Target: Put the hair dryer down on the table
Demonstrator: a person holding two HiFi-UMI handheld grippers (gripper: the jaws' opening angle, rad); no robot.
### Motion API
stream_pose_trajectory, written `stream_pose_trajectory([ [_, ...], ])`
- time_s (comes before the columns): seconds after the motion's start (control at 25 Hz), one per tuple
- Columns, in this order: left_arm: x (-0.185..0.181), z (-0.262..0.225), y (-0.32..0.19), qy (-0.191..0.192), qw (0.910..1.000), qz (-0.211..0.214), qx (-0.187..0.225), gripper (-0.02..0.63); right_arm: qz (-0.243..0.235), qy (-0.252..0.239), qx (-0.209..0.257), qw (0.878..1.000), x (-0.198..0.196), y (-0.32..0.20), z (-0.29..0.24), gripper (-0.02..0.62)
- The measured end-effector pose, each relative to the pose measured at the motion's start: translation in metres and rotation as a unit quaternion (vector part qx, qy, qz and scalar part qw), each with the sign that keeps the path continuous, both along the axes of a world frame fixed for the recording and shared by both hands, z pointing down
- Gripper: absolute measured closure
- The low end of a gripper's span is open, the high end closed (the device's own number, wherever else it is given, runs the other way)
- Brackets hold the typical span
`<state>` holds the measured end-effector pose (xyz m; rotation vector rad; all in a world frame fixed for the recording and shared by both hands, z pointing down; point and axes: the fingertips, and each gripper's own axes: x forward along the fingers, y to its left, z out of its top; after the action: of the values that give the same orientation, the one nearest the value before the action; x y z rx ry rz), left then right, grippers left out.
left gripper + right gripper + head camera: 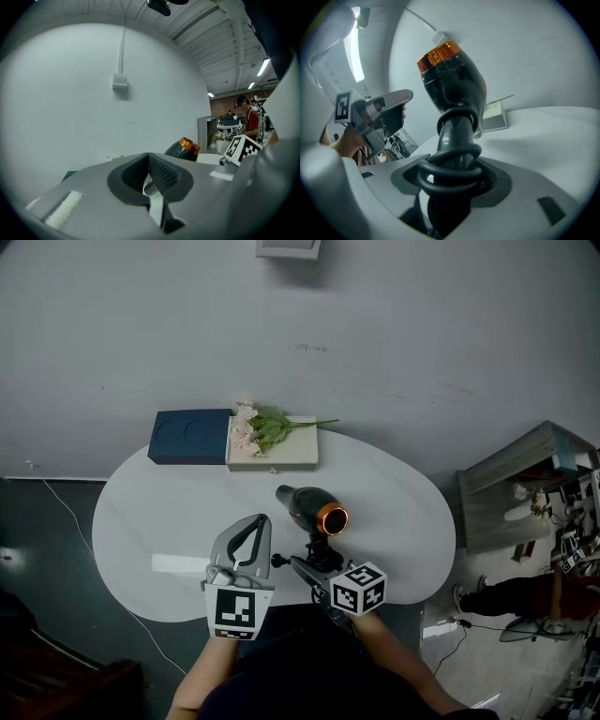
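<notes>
The black hair dryer with an orange ring at its end is held over the near middle of the white oval table. My right gripper is shut on its handle, just below the body. In the right gripper view the dryer rises from between the jaws, and its black cord is coiled round the handle. To the left of the dryer, my left gripper hovers over the table, its pads closed together on nothing. The dryer's orange end shows past it.
A dark blue box and a beige box with pink flowers lie at the table's far edge by the wall. A grey shelf unit stands off to the right. A thin cable runs over the dark floor at left.
</notes>
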<state>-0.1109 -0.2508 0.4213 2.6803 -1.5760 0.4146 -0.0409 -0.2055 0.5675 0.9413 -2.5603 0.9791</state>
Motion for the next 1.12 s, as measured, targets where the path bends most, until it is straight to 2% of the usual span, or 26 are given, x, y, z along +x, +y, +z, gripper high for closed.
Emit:
stream_pose_trajectory([
  [0.2,-0.003,0.002,0.006,-0.002,1.0,-0.002,-0.003,0.594,0.004,-0.035,-0.039,0.999,0.001,0.005,0.014,0.327],
  [0.36,-0.004,0.005,0.009,-0.004,1.0,-0.002,-0.007,0.595,-0.011,-0.053,-0.065,0.996,-0.001,0.008,0.025,0.327],
  [0.6,-0.005,0.007,0.007,-0.003,0.9999,-0.002,-0.011,0.594,-0.03,-0.042,-0.073,0.996,-0.005,0.006,0.038,0.325],
  [0.8,-0.007,0.009,0.003,-0.006,0.9999,0.0,-0.014,0.594,-0.027,-0.061,-0.078,0.995,-0.003,-0.001,0.042,0.325],
  [1.12,-0.011,0.012,-0.007,-0.005,0.9998,-0.004,-0.02,0.594,-0.019,-0.005,-0.058,0.998,0.007,-0.018,0.06,0.325],
])
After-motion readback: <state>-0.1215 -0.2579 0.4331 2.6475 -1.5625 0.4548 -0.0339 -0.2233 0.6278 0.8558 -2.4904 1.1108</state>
